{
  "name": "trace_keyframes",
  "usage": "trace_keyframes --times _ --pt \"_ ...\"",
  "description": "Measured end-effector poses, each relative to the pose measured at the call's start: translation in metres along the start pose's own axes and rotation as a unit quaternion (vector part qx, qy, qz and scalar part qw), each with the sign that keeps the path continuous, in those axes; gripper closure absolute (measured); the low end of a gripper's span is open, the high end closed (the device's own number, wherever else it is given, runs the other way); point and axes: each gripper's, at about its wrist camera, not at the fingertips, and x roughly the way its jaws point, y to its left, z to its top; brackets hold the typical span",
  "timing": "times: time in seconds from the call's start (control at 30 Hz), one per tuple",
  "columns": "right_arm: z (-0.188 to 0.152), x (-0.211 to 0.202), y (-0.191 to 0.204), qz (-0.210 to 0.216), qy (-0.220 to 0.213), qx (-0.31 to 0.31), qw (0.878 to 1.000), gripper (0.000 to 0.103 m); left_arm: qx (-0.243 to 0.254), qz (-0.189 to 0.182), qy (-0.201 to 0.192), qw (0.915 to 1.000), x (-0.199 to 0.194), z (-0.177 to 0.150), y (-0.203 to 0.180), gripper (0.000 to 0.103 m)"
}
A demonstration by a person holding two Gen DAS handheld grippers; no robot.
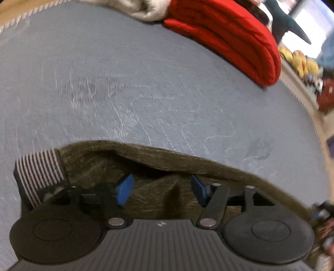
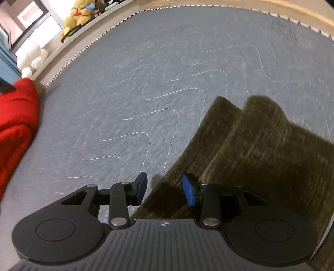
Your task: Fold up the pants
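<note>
Olive-brown pants point(image 1: 146, 164) with a striped waistband point(image 1: 39, 173) lie on the grey quilted mat point(image 1: 125, 83). My left gripper point(image 1: 161, 190) is open, its blue pads over the pants cloth near the waistband, with a fold of cloth between the pads. In the right wrist view the pants point(image 2: 261, 146) lie at the lower right with two rounded folds pointing away. My right gripper point(image 2: 165, 190) is open and straddles the pants' left edge: the right pad point(image 2: 189, 192) is over the cloth, the left pad point(image 2: 141, 187) over the mat.
A folded red garment point(image 1: 229, 39) lies at the mat's far right edge, also at the left in the right wrist view point(image 2: 16, 116). A beige garment point(image 1: 144, 10) lies beside it. Plush toys point(image 2: 79, 14) sit beyond the mat's stitched edge point(image 2: 83, 50).
</note>
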Motion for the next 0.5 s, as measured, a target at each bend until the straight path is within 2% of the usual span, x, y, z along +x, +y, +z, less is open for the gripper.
trace_keyframes --times 0.03,0.07,0.1,0.17,0.23,0.27,0.33,0.4,0.43,0.5 --pt "-0.002 0.002 0.006 -0.008 -0.005 -0.015 1.000 0.065 -0.014 -0.007 0.008 0.9998 0.001 0.000 0.003 0.033" --pt "-0.004 0.003 0.015 -0.027 -0.011 -0.041 0.999 0.072 -0.026 -0.014 0.014 0.9995 0.003 0.000 0.005 0.031" --pt "-0.006 0.006 0.021 -0.055 -0.019 -0.065 0.996 0.089 -0.032 -0.018 0.015 0.9992 0.005 0.001 0.003 0.031" --pt "-0.011 0.008 0.026 -0.072 -0.033 -0.096 0.992 0.090 -0.047 -0.026 0.009 0.9985 0.008 0.005 0.006 0.029" --pt "-0.013 0.008 0.029 -0.078 -0.048 -0.120 0.989 0.097 -0.066 -0.031 0.006 0.9973 0.014 0.010 0.010 0.029" --pt "-0.012 0.008 0.029 -0.075 -0.055 -0.120 0.988 0.102 -0.082 -0.031 0.000 0.9962 0.015 0.014 0.012 0.029" --pt "-0.007 0.003 0.025 -0.049 -0.085 -0.102 0.990 0.102 -0.109 -0.035 -0.009 0.9934 0.019 0.018 0.018 0.029" --pt "-0.001 -0.004 0.026 -0.043 -0.118 -0.116 0.985 0.103 -0.138 -0.045 -0.015 0.9892 0.022 0.022 0.027 0.029" --pt "0.002 -0.006 0.027 -0.032 -0.131 -0.118 0.984 0.103 -0.148 -0.047 -0.015 0.9877 0.026 0.024 0.029 0.030" --pt "0.008 -0.011 0.027 -0.023 -0.149 -0.120 0.981 0.103 -0.145 -0.029 -0.018 0.9889 0.034 0.026 0.028 0.040"
